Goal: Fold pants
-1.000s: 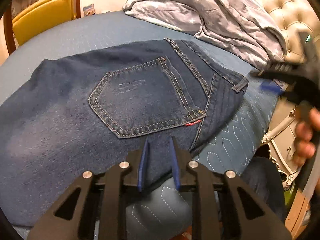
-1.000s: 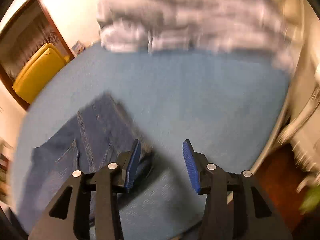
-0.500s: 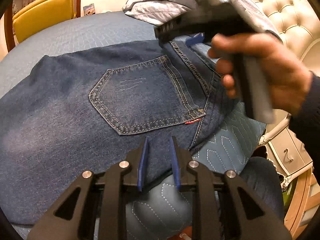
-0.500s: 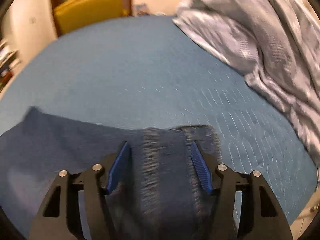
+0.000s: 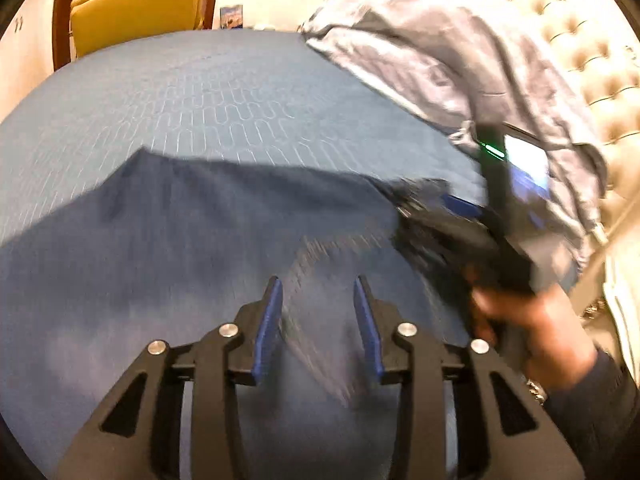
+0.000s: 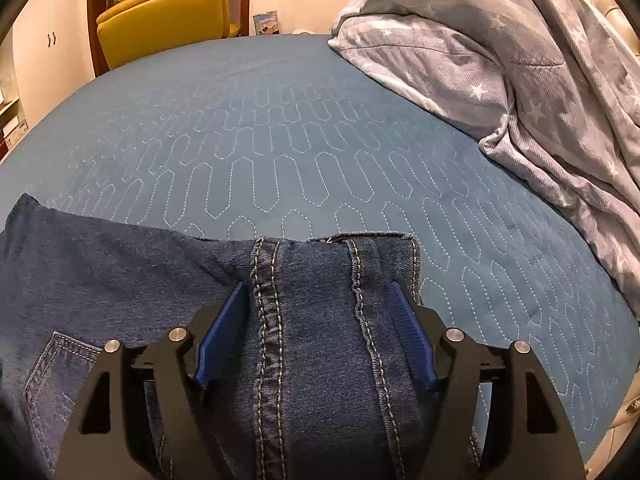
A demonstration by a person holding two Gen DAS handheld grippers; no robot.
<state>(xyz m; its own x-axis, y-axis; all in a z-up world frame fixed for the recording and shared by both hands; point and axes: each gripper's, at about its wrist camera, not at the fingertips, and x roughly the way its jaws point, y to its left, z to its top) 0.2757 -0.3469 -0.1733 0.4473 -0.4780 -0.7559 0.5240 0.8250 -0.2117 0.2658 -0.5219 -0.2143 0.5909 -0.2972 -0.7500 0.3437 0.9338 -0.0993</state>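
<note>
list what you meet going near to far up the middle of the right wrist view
right tongs, opening with denim between them → jeans → blue quilt → yellow chair

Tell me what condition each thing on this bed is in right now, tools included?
Jeans: lying folded on the bed, a back pocket showing.
Left tool: opening, denim between its pads, not pinched.
Right tool: opening, a seamed fold of denim between its pads.
Bedspread: smooth and flat.
Star-print blanket: rumpled in a heap by the headboard.
Yellow chair: standing beyond the bed, nothing on it.
</note>
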